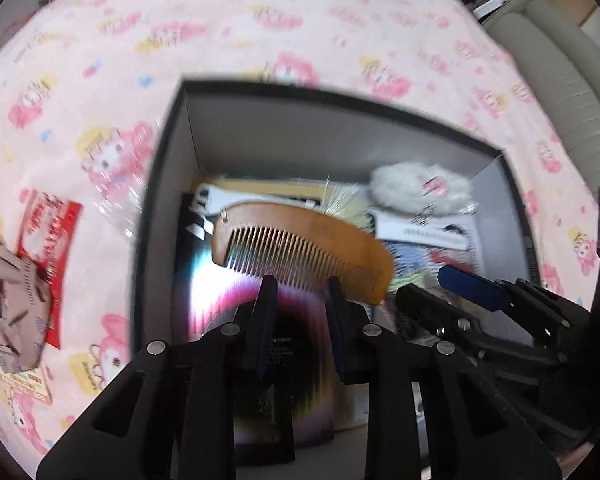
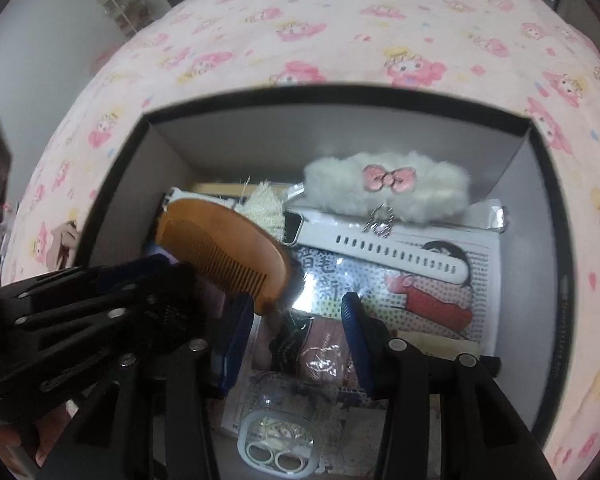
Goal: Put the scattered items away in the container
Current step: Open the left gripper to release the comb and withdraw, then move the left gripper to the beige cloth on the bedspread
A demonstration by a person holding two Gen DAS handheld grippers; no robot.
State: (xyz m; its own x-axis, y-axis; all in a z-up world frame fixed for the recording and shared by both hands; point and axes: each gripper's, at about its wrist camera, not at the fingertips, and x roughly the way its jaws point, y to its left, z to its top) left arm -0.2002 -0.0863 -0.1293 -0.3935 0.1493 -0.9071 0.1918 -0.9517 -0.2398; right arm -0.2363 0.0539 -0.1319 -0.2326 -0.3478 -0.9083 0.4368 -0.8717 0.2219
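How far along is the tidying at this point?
Mostly done: the fluffy pouch, white watch and comic book already lie in the black box. In hand: the wooden comb hangs tilted over the box at the left gripper; whether it is gripped is unclear. The right gripper is open, empty. Left: a red packet and beige folded item on the bedspread.

comb (image 1: 300,240): brown | box (image 2: 340,136): black rim | cloth (image 2: 340,20): pink cartoon print

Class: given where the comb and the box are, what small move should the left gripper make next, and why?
Probably open the left gripper wider: the wooden comb sits at its fingertips, already within the walls of the box, above other items. Whether it is pinched is unclear.
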